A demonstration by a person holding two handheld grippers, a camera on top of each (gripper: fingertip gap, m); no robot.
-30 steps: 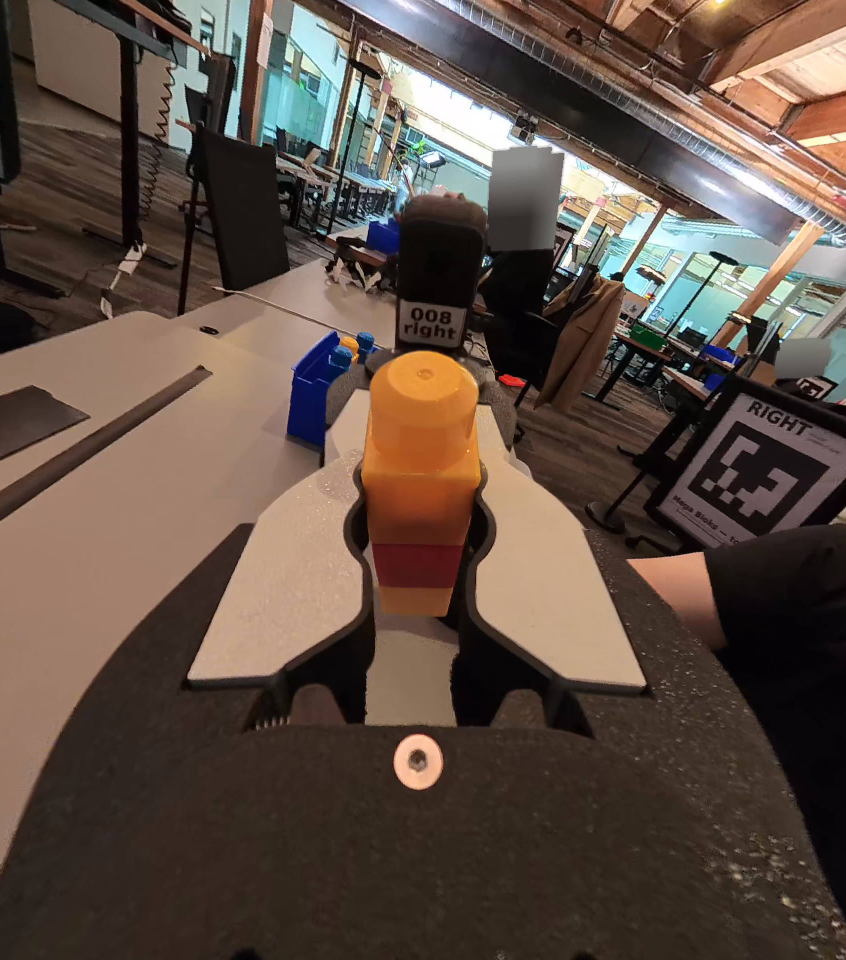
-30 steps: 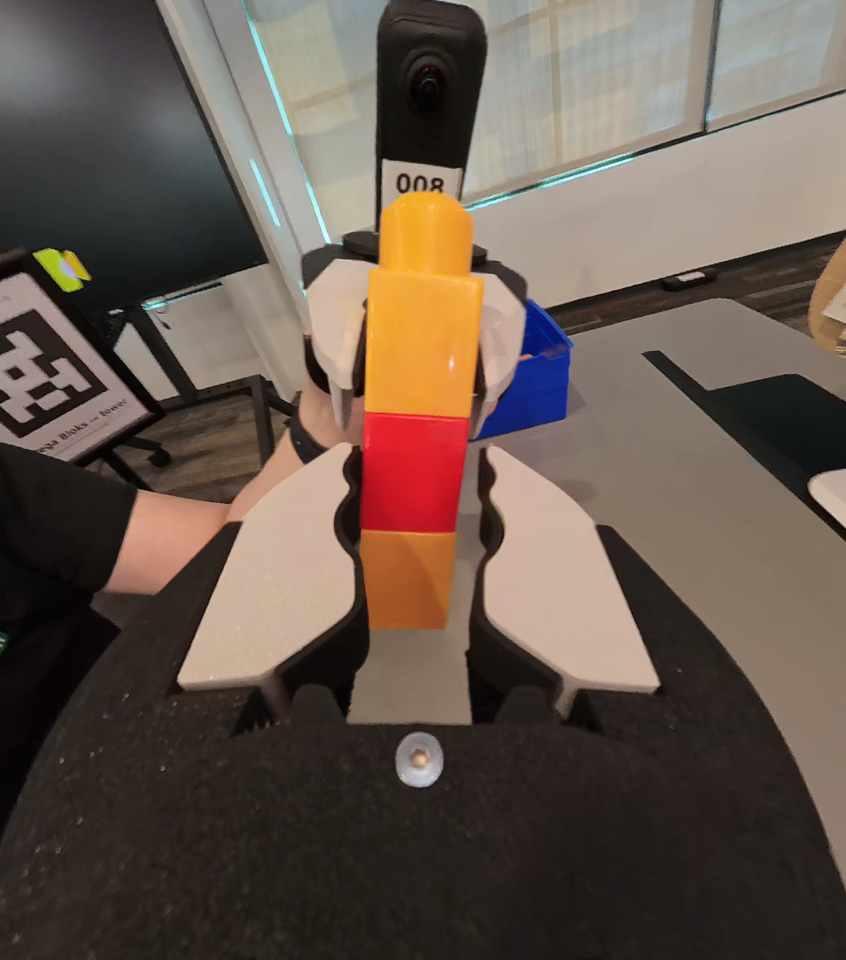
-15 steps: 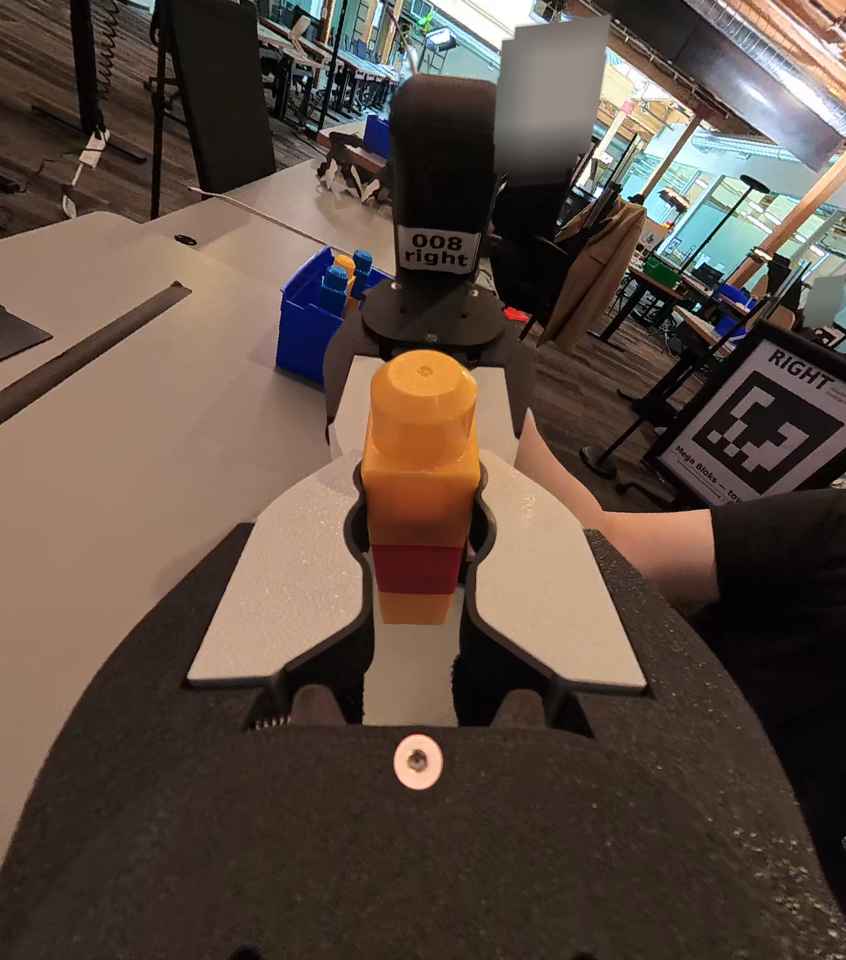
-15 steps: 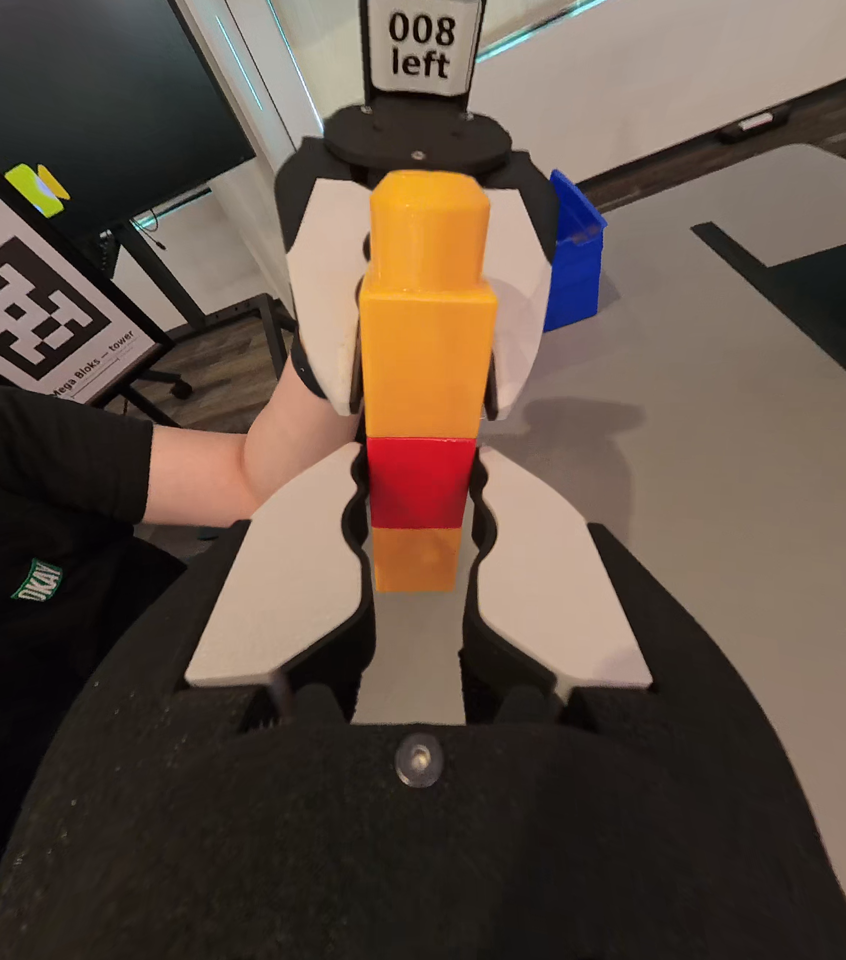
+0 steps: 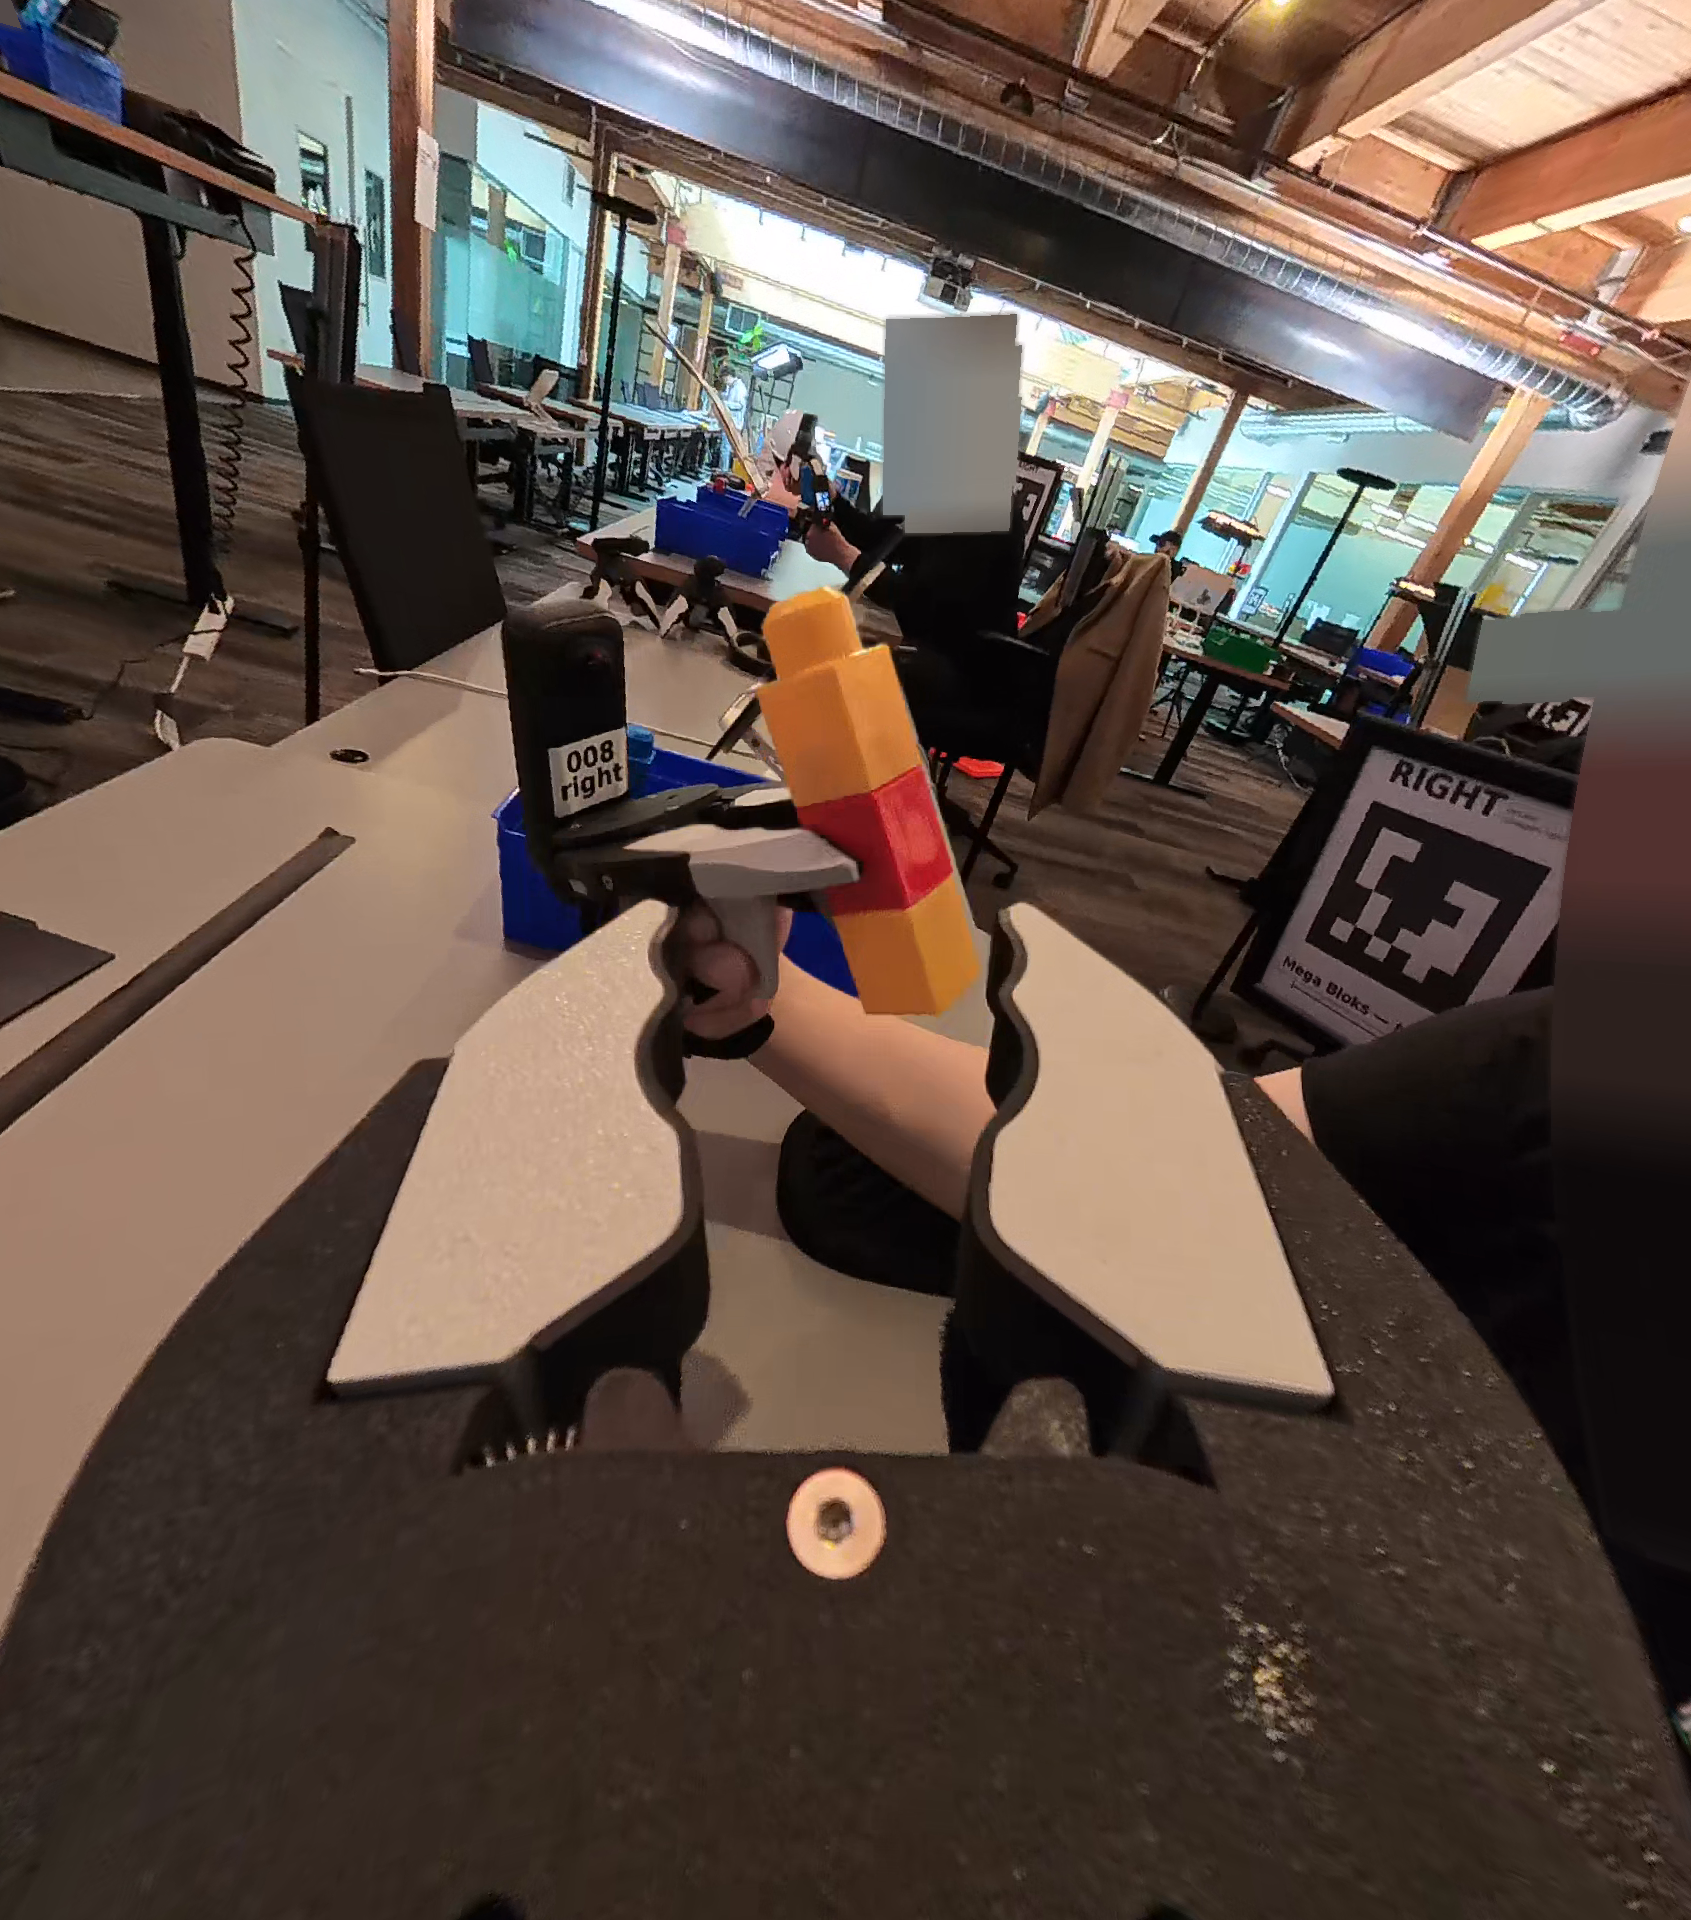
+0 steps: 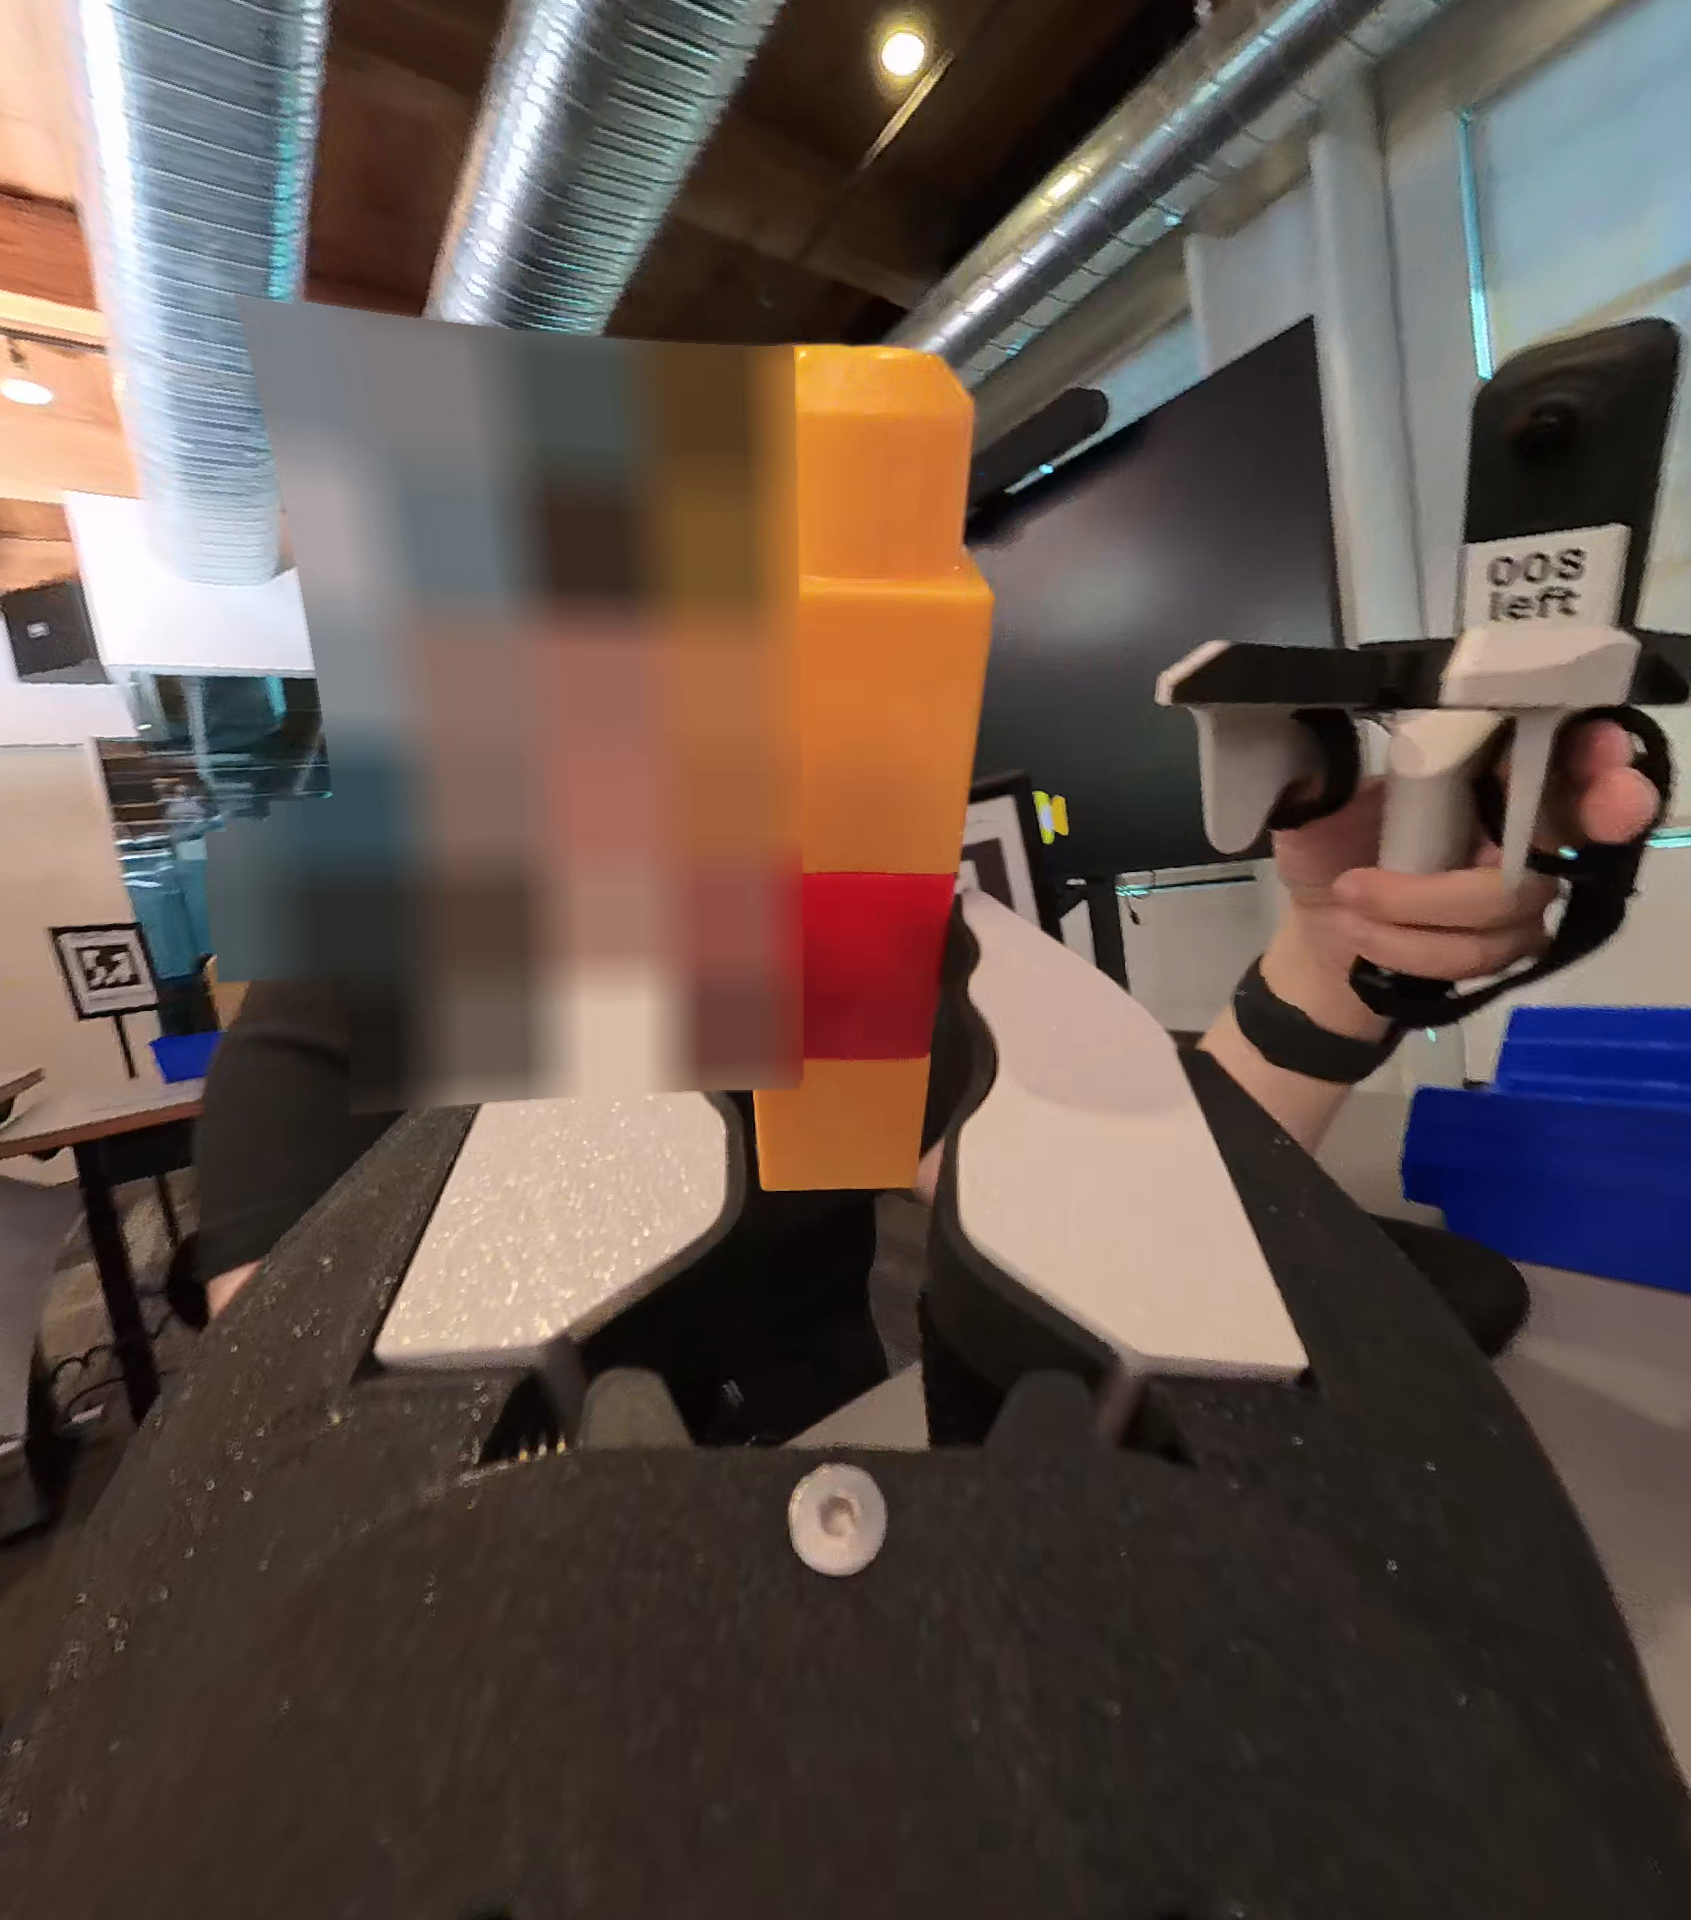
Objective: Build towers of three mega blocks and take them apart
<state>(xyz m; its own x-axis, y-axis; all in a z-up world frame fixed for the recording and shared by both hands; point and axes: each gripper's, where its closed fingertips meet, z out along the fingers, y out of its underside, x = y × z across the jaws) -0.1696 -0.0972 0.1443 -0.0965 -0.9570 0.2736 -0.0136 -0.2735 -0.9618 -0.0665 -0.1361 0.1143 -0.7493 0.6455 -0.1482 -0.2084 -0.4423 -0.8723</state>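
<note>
Over the wide grey table with its blue plastic bin of spare blocks, a finished tower of three plastic blocks, orange on red on orange, is held up in the air, tilted slightly. By the look of it, the building half of this round is done and the taking apart is not yet begun, since all three blocks sit pressed together. The right gripper clamps the tower at its red middle block. The left gripper is spread wide and empty, apart from the tower.
</note>
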